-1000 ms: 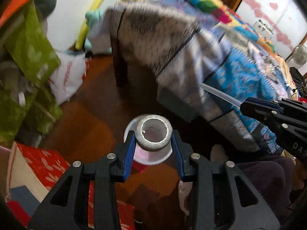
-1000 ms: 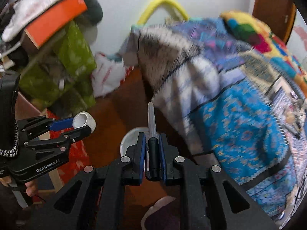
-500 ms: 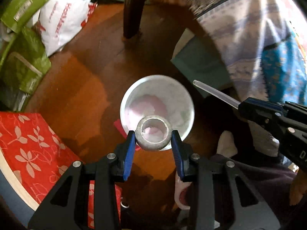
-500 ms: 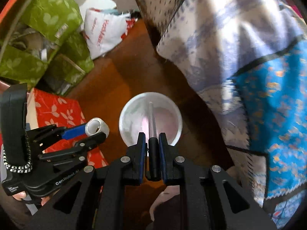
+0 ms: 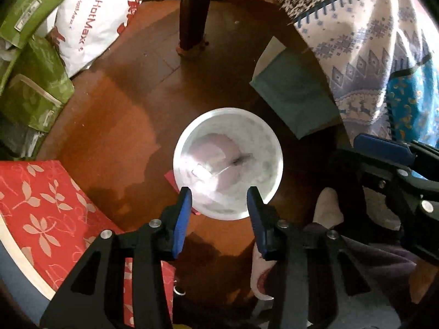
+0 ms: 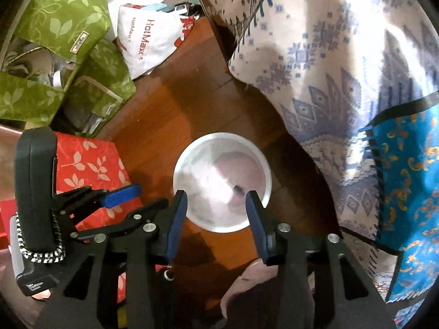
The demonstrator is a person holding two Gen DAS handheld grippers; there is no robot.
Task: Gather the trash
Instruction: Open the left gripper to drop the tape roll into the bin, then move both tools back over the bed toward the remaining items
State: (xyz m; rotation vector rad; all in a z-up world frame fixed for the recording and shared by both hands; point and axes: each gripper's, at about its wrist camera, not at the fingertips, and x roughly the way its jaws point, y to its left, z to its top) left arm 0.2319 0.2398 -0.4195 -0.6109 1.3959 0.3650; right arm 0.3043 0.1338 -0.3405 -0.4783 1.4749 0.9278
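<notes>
A round white trash bin (image 5: pixel 227 120) stands on the brown wooden floor below both grippers; it also shows in the right wrist view (image 6: pixel 222 142). Blurred pale trash lies inside it, with a small dark item (image 5: pixel 241 159) among it. My left gripper (image 5: pixel 219 203) is open and empty over the bin's near rim. My right gripper (image 6: pixel 216 205) is open and empty over the same rim. The right gripper shows at the right edge of the left wrist view (image 5: pixel 384 150). The left gripper shows at the left of the right wrist view (image 6: pixel 120 192).
Green leaf-print bags (image 5: pixel 30 63) and a white HotMax bag (image 5: pixel 87 24) lie at the left. A red leaf-print box (image 5: pixel 46 205) sits near left. A dark wooden leg (image 5: pixel 192 13), a teal cloth (image 5: pixel 293 101) and hanging patterned blankets (image 6: pixel 343 54) are at the right.
Both grippers opened. The grey tape ring left the left gripper and the clear tube left the right gripper; both are gone from the jaws, and blurred items now lie in the bin.
</notes>
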